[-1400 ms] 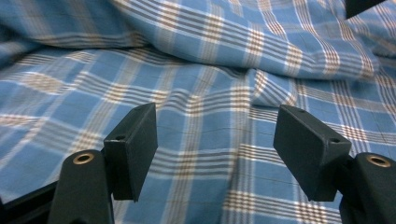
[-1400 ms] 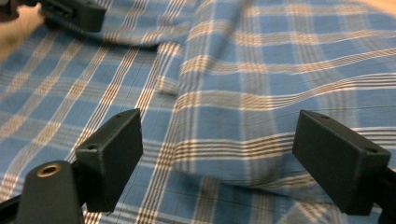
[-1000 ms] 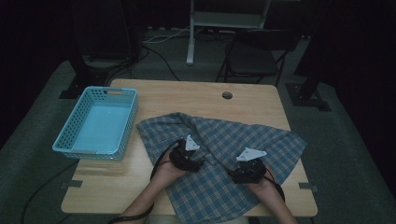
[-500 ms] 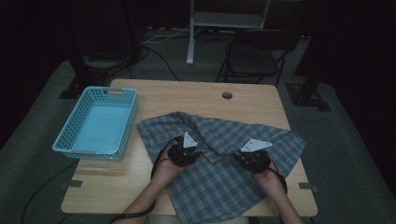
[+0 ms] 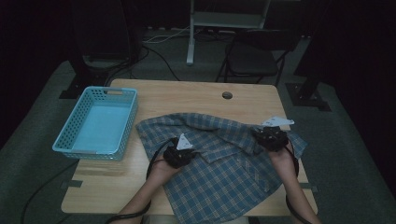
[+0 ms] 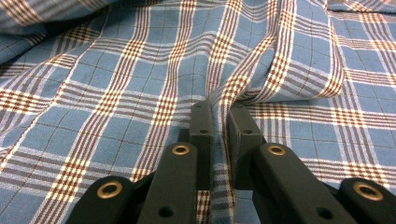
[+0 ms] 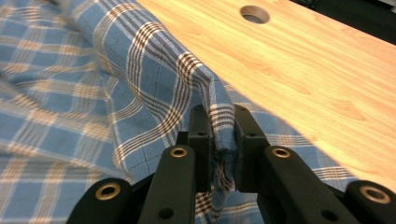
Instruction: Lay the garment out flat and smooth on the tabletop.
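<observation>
High view, L to R: 1 light-blue perforated plastic basket [image 5: 95, 126] at left; 1 blue-and-brown plaid cotton shirt [image 5: 219, 182] spread centre-right on 1 pale wooden table [image 5: 187, 98]. 2 grippers: left gripper [image 5: 180, 151] and right gripper [image 5: 272, 135], jaws just closed, each pinching a shirt fold.

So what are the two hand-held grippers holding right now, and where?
Both pinch the plaid shirt: left hand-held gripper a mid-cloth fold, right hand-held gripper an edge fold.

A wooden table [image 5: 196, 95] carries a blue basket [image 5: 95, 126] and a plaid shirt [image 5: 219, 172].
</observation>
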`<move>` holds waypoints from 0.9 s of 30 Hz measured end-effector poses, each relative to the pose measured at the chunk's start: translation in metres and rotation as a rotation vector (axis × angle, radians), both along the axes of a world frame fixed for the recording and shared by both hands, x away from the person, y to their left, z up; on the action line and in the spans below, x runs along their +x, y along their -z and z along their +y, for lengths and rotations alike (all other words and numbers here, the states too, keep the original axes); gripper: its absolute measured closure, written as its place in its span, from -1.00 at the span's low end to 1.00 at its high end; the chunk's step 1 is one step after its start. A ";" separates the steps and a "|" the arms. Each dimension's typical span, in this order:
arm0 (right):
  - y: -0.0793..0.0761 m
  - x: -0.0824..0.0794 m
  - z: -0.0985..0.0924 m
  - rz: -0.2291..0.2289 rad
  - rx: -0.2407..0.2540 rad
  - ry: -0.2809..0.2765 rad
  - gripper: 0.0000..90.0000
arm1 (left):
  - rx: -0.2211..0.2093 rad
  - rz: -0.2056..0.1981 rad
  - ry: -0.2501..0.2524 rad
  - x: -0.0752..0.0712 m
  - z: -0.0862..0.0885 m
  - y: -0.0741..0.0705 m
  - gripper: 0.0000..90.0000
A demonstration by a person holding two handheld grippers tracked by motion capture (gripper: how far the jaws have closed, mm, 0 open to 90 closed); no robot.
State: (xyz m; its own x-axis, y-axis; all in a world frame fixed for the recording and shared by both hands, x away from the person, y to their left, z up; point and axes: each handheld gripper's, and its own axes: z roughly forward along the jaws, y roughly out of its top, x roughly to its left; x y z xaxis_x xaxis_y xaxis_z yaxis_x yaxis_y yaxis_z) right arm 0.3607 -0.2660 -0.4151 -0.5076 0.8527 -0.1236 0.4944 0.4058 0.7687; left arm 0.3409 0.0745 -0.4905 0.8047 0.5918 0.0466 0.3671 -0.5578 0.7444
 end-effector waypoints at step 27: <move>-0.017 0.029 -0.043 0.036 -0.029 0.153 0.79 | 0.039 0.039 0.246 -0.043 0.035 -0.004 0.84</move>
State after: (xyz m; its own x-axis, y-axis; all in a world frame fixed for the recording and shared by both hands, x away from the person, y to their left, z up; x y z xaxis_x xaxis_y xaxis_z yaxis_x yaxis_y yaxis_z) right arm 0.3892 -0.3093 -0.3984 -0.3766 0.9167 -0.1336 0.5791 0.3455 0.7384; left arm 0.2981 0.1097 -0.4864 0.9260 0.3762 0.0314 0.2447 -0.6617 0.7087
